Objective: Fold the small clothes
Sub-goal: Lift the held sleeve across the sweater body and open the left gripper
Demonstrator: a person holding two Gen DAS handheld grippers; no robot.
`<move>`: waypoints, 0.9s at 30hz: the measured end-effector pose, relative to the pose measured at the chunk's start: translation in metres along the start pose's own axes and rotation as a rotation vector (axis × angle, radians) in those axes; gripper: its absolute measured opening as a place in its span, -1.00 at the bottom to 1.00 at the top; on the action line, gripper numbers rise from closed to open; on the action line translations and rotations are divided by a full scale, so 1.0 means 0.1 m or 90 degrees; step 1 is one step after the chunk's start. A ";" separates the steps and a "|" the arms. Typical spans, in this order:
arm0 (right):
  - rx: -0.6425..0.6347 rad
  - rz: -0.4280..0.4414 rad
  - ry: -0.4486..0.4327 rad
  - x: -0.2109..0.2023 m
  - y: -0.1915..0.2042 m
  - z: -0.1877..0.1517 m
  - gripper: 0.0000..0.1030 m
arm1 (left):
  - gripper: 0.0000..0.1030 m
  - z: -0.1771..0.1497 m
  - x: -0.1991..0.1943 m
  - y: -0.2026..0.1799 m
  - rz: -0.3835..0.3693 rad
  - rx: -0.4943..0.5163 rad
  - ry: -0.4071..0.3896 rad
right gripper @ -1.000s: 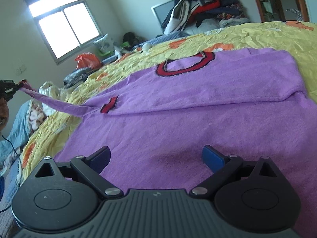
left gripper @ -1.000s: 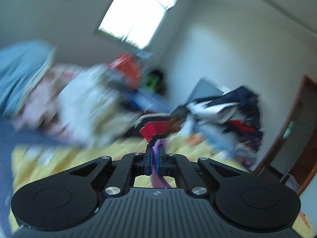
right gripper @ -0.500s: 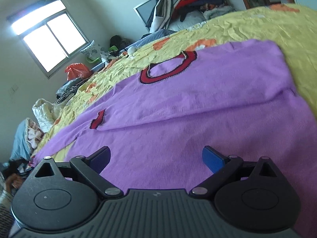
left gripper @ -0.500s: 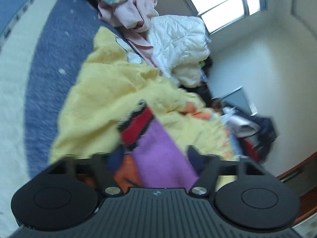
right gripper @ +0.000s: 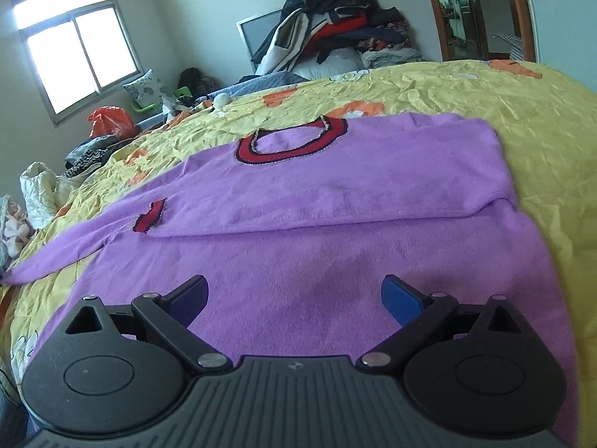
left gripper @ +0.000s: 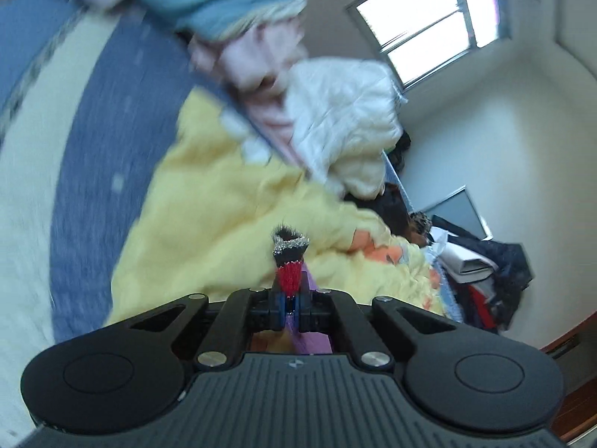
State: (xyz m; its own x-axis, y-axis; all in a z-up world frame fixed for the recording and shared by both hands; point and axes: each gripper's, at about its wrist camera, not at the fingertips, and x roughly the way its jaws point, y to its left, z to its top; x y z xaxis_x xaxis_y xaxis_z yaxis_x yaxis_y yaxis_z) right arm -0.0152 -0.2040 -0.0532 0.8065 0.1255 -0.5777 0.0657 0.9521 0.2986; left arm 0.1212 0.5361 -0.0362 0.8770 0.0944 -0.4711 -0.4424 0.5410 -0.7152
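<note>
Nearest in the left wrist view, the left tool (left gripper: 290,308) is clenched on the red-and-black cuff (left gripper: 289,257) of a purple sweater's sleeve, the cuff standing up out of the pinched fingers with purple knit trailing down between them toward the camera. This tool is tilted, so the room leans sideways in its view, and the picture is blurred. Just past the cuff lies the rumpled yellow bedsheet (left gripper: 224,224), then a blue-and-cream striped blanket (left gripper: 86,149) to the left, and farther on a white quilted garment (left gripper: 343,127) under pink and teal clothes. In the right wrist view, the right tool (right gripper: 294,298) is released, its blue-padded fingers (right gripper: 401,298) spread wide and hovering low over the lower body of the purple sweater (right gripper: 335,224), pointing along it toward the collar; whether the pads touch the knit cannot be told. The sweater lies flat on the yellow sheet on the bed (right gripper: 541,119). One sleeve is folded across its chest, ending in a red cuff near the left side, while the other sleeve (right gripper: 56,257) stretches off to the left edge of the view. Beyond the red collar (right gripper: 291,142) the sheet runs on to a heap of dark clothes (right gripper: 335,26) against the far wall, with a window (right gripper: 74,56) at left.
</note>
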 end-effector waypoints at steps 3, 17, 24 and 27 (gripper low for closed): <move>0.001 0.004 0.006 0.02 -0.02 0.06 0.94 | -0.93 0.05 -0.13 -0.38 -0.026 0.072 -0.033; 0.047 0.003 0.024 0.02 -0.06 -0.04 0.94 | -0.93 -1.47 -0.18 -3.39 -0.220 0.377 0.086; 0.064 -0.004 0.028 -0.02 -0.13 -0.03 0.94 | -0.93 -3.65 -0.24 -4.36 -0.283 0.556 0.204; 0.062 -0.006 0.029 -0.05 -0.14 -0.03 0.94 | -0.93 -4.34 -0.14 -4.45 -0.295 0.576 0.264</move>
State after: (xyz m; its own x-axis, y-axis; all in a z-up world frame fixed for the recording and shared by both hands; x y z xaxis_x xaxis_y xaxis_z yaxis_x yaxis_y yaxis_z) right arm -0.0219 -0.2166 -0.0568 0.7784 0.1315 -0.6139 0.1311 0.9222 0.3638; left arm 0.2247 -0.0685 0.0642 0.7169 -0.4726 -0.5126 0.3631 0.8807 -0.3041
